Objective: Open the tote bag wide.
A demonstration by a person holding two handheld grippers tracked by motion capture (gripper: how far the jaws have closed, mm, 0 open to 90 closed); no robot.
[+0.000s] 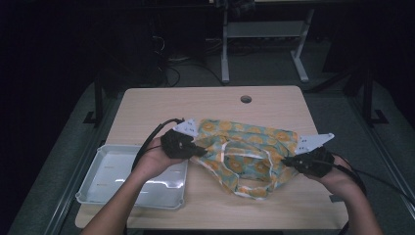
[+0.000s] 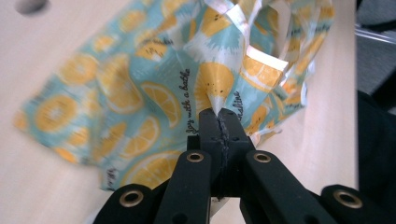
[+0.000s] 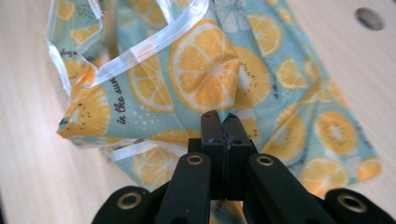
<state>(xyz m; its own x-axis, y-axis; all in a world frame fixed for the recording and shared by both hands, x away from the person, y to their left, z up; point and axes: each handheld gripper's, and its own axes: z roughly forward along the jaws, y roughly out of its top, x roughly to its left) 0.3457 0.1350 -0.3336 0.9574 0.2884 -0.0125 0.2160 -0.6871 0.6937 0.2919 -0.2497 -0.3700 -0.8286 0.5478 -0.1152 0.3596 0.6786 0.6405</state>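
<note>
High view: cloth [image 1: 247,149] with orange-slice print lies mid-table [image 1: 205,100], bunched between both hands. Left gripper [image 1: 199,151] at its left edge, right gripper [image 1: 286,160] at its right edge. White tray [image 1: 105,188] at the table's front left corner.

Left gripper view: jaws clamped on a cloth [image 2: 140,93] fold.

Right gripper view: jaws pinched together on the cloth [image 3: 205,65].

tabletop [image 1: 210,100]: light wood, round cable hole [image 1: 246,99] near far edge
floor [image 1: 274,68]: grey
room: dark
far furniture: grey metal frame [image 1: 264,29]
</note>
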